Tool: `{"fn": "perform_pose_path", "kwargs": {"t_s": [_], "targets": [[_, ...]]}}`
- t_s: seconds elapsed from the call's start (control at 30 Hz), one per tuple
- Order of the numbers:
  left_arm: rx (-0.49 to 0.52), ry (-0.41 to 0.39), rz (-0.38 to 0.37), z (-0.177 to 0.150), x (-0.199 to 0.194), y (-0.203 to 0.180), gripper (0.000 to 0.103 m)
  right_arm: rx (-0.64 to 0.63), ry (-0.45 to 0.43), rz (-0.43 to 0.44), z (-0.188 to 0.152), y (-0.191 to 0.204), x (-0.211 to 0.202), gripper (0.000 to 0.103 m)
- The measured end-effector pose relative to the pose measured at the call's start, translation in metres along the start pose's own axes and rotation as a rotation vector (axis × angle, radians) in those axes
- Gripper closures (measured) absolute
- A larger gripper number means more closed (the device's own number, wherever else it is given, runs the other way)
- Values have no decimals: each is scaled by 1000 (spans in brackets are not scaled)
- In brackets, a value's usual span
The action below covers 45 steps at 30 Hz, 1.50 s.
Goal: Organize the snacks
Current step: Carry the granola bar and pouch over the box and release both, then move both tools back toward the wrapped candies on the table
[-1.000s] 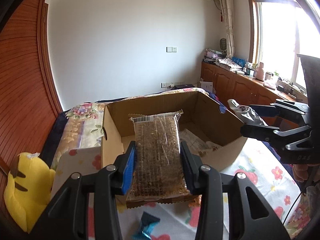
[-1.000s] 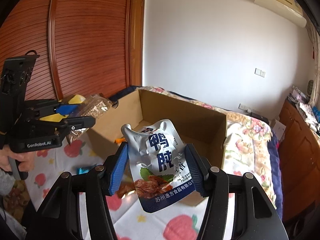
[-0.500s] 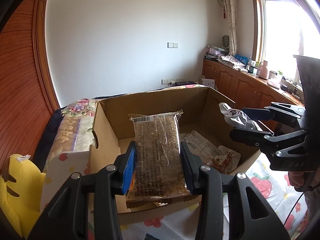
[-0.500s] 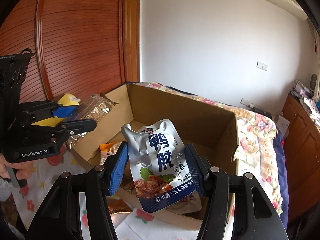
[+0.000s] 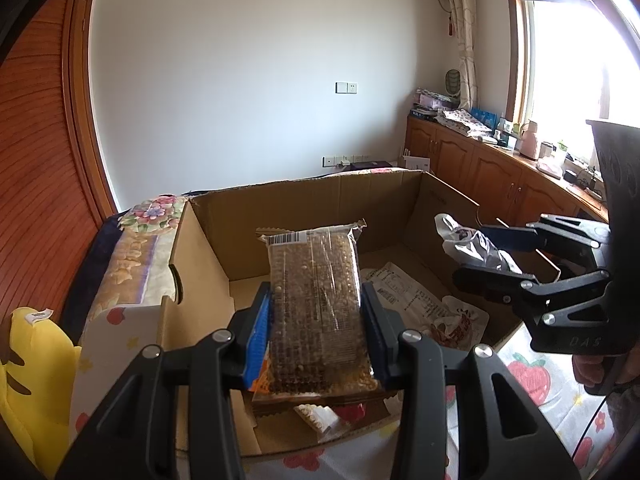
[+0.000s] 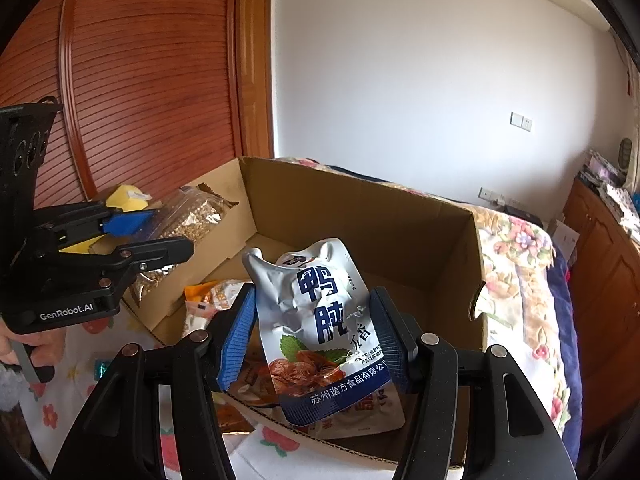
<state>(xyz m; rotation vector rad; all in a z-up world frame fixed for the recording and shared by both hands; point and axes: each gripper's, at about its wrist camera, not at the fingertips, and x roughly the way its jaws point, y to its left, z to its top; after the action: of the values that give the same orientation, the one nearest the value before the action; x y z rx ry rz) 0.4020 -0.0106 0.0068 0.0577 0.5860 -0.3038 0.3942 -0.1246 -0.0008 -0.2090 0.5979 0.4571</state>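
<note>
Blue-padded fingers of the left gripper are partly closed and press on both long edges of a clear packet of brown grain snack, which stands nearly upright between them with its barcoded end on top. That packet hangs over the near left part of the open cardboard box, above the box's floor. The right gripper stands wider, and its pads clamp the sides of a silver pouch printed with dark blue characters and a picture of browned meat; the pouch hangs over the box's near edge, toward the box's right wall. In the left wrist view the right gripper enters from the right, with the crumpled top of the silver pouch poking out over the box's right side. In the right wrist view the left gripper reaches in over the box's left wall with the grain packet in its grip, and part of a hand shows on its handle. Several flat snack packets already lie on the box's floor. The box rests on a sheet printed with strawberries, and a yellow plush toy sits to the box's left.
</note>
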Motion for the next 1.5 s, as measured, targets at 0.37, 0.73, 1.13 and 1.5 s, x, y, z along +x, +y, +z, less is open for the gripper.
{"fn": "perform_pose_path", "kwargs": {"t_s": [0.37, 0.73, 1.13, 1.5], "targets": [[-9, 7, -16, -3, 6, -1, 56, 55, 13, 13, -5, -10, 12, 41], [29, -37, -6, -9, -27, -6, 55, 47, 22, 5, -6, -1, 2, 42], [42, -29, 20, -47, -84, 9, 55, 73, -14, 18, -20, 31, -62, 42], [50, 79, 7, -99, -84, 13, 55, 118, 35, 14, -52, 58, -74, 42]]}}
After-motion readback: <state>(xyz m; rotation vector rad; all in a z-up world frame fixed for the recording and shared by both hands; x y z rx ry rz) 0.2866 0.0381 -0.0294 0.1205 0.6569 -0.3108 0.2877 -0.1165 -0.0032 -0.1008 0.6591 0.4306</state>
